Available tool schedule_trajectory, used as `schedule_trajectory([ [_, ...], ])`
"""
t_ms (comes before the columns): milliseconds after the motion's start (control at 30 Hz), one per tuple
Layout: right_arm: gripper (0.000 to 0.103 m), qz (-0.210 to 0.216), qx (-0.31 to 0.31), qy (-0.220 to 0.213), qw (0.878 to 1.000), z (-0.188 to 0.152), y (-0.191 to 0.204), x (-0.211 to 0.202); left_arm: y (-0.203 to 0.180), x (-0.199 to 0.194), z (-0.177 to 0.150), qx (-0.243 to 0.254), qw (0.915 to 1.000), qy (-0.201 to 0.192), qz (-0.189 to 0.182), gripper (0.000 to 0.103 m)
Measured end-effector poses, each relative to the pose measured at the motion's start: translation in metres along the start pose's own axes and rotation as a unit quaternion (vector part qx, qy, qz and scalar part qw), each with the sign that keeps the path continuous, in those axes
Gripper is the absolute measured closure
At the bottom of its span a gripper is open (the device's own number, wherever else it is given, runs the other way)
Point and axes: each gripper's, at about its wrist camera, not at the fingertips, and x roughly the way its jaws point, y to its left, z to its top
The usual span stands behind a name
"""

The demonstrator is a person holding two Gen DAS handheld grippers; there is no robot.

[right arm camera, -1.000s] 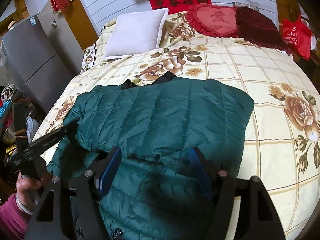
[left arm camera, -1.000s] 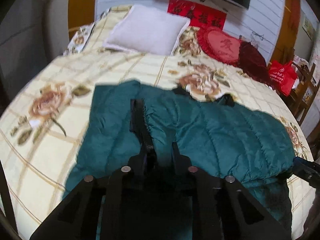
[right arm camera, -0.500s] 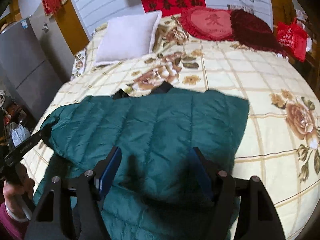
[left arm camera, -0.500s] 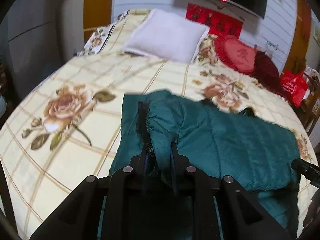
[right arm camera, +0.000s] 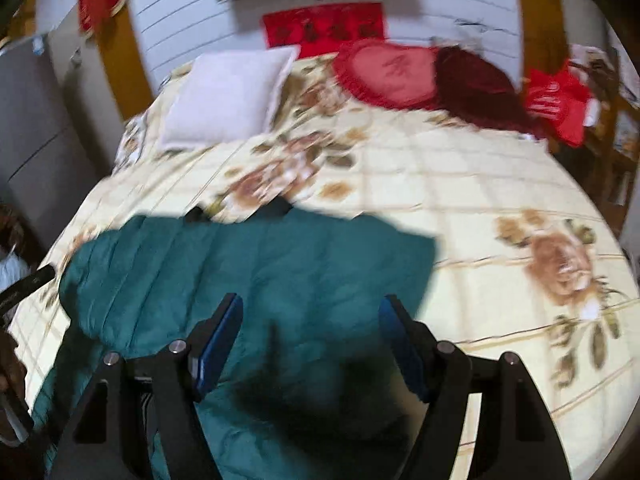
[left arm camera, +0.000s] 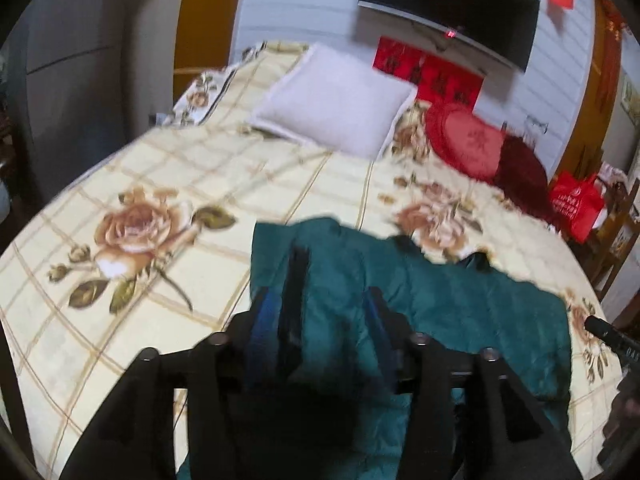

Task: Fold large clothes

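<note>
Your left gripper (left arm camera: 320, 312) is letting go: its jaws, clamped a second ago on the black zipper edge of the dark green quilted down jacket (left arm camera: 420, 312), are now opening, and the puffy fold with its zipper strip still sits between the blue pads without being pinched. Your right gripper (right arm camera: 310, 336) stands wide apart over the jacket's near part, holding nothing, as it did a second ago. The jacket lies on the near half of the cream floral-print bed (left arm camera: 160, 184), its upper panel now doubled over toward you and its far edge drawn nearer than before; a white square pillow (left arm camera: 336, 100) and a red heart-shaped cushion (left arm camera: 468, 140) lie well beyond it at the far end. Releasing here suggests you count this fold as laid. The garment still looks broad from left to right, so another fold likely remains before it is compact.
</note>
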Motion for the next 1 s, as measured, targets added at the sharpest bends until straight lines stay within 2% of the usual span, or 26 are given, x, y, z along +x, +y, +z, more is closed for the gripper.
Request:
schedule_trajectory([
  [133, 0.029, 0.011, 0.025, 0.008, 1.0, 0.017, -0.01, 0.003, -0.018, 0.017, 0.002, 0.019, 0.9997, 0.014, -0.007, 0.042],
  [367, 0.029, 0.008, -0.031, 0.06, 0.998, 0.008, 0.028, 0.061, -0.046, 0.084, -0.016, 0.062, 0.9949, 0.073, 0.031, 0.042],
  [533, 0.029, -0.047, -0.02, 0.074, 0.996, 0.003, 0.016, 0.102, -0.056, 0.104, -0.022, 0.082, 0.9935, 0.07, 0.034, 0.042],
  [633, 0.029, -0.037, 0.006, 0.078, 0.996, 0.001, 0.0, 0.118, -0.057, 0.11, -0.025, 0.079, 0.9942, 0.068, 0.027, 0.042],
  [733, 0.028, -0.048, -0.001, 0.077, 0.996, 0.0, 0.001, 0.118, -0.06, 0.113, -0.027, 0.086, 0.9933, 0.068, 0.036, 0.042],
  [833, 0.028, -0.065, -0.01, 0.071, 0.995, 0.005, 0.01, 0.101, -0.06, 0.113, -0.027, 0.085, 0.9933, 0.069, 0.036, 0.042],
  [900, 0.028, -0.047, -0.02, 0.037, 0.998, 0.006, 0.024, 0.077, -0.059, 0.114, -0.026, 0.082, 0.9936, 0.07, 0.033, 0.042],
  [1000, 0.028, -0.011, -0.047, 0.02, 0.999, 0.004, 0.049, 0.054, -0.059, 0.114, -0.027, 0.082, 0.9936, 0.07, 0.033, 0.042],
])
